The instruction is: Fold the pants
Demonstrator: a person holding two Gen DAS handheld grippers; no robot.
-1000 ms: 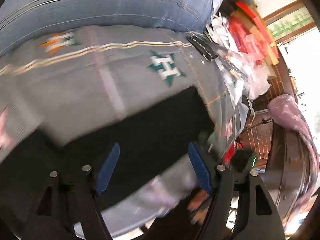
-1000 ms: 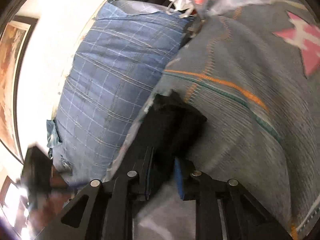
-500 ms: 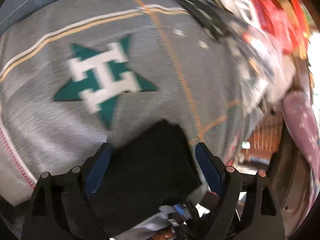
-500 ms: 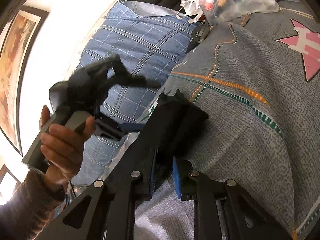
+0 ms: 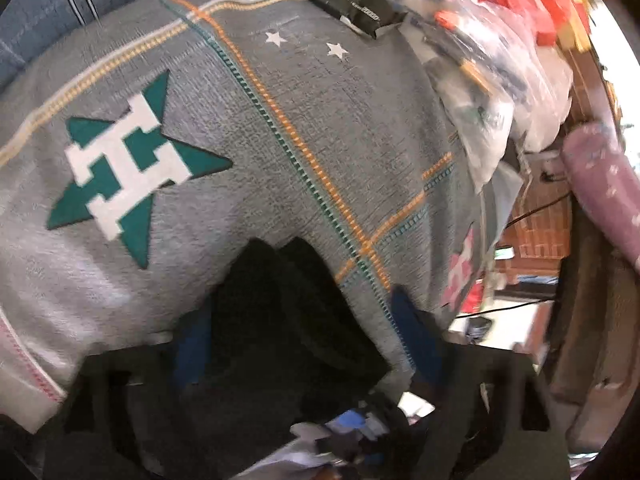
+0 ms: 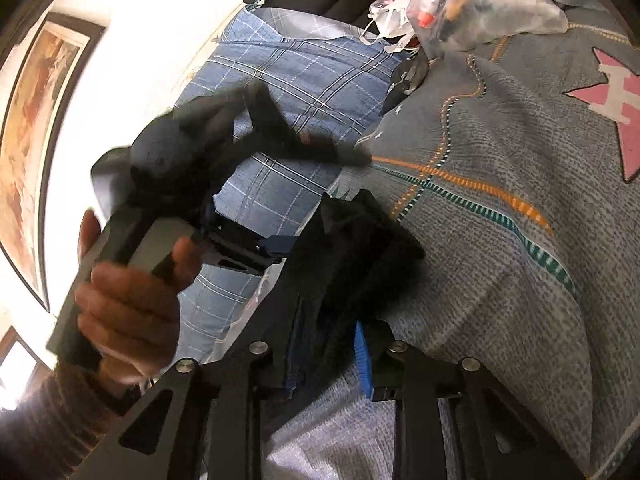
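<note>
The pants (image 6: 352, 248) are black and bunched into a thick wad with soft peaked folds at the top; they lie on a grey bedspread (image 6: 500, 280) crossed by orange and teal dashed lines, just beside a blue plaid pillow (image 6: 288, 92). In the left wrist view the same dark fabric (image 5: 280, 308) shows as a nearly featureless black mass at the lower middle of the bedspread (image 5: 300, 120), below a green star with a white H (image 5: 128, 168). Waistband, legs and hems cannot be told apart in either view, and the lower part of the garment is hidden behind the gripper frames. The left wrist view is smeared by motion blur, so the edges of the fingers there are hard to make out. The right gripper (image 6: 328, 348) has its blue-padded fingers drawn close together on the black fabric, which is pinched between them. The left gripper (image 5: 304, 336) has its fingers set wide apart, with the wad of pants lying between them; whether either pad touches the cloth cannot be told. In the right wrist view the left gripper (image 6: 292, 156) reaches over the pillow toward the bedspread, held in the person's left hand (image 6: 128, 312). Clear plastic bags (image 6: 492, 4) of clutter lie at the far edge of the bed.
</note>
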